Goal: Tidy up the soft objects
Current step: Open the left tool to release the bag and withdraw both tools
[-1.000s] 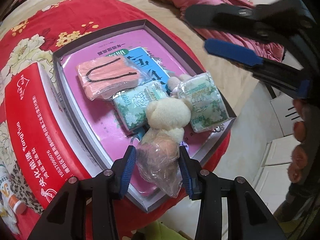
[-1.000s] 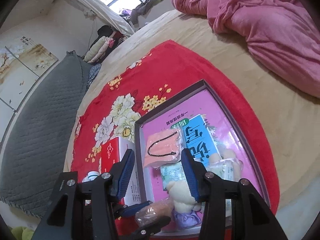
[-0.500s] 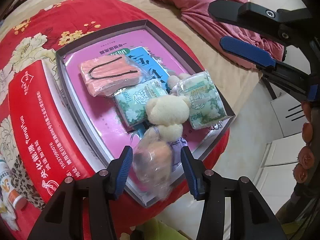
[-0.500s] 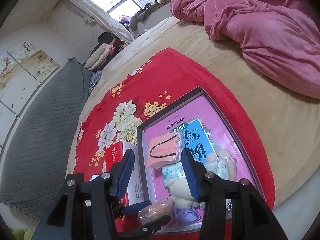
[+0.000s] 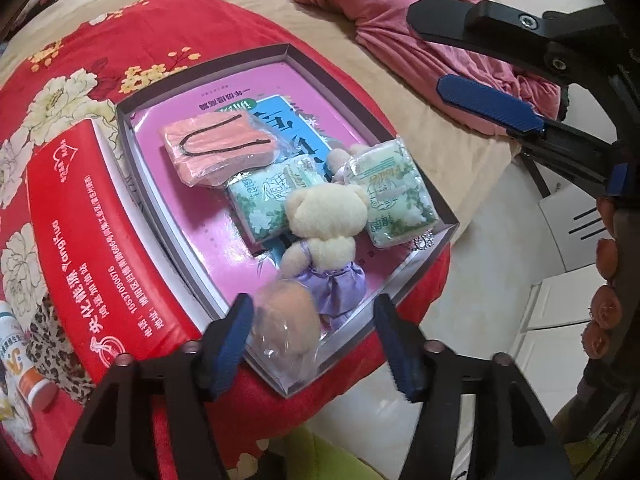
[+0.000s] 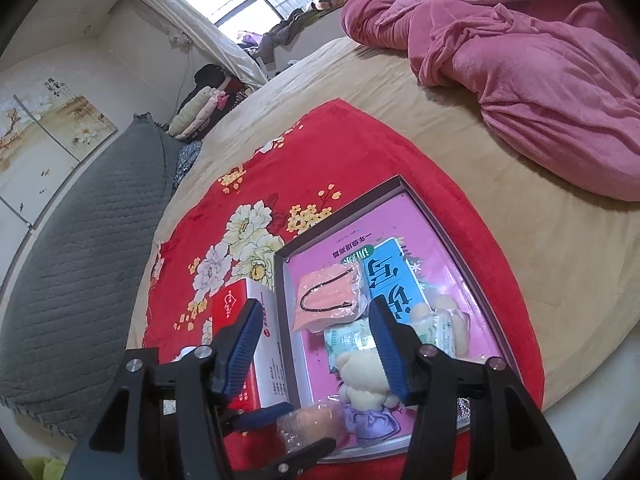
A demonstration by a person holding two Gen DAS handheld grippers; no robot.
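The left gripper (image 5: 314, 334) had just been opening, so the bagged sponge (image 5: 286, 322) sat loose between its fingers on the near corner of the box (image 5: 416, 264), right by the teddy bear (image 5: 326, 220). The right gripper (image 6: 316, 334) hung spread with nothing in it.

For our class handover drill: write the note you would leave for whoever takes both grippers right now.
Left gripper: jaws have just been opening and stand clear of the bagged peach puff, which lies at the tray's near edge.
Right gripper: open, empty, above the tray.
In the tray: orange pack, two tissue packs, teddy bear.
Done: puff released into the tray.
Left: the red box and a small bottle lie outside the tray; whether they belong in it I cannot tell.
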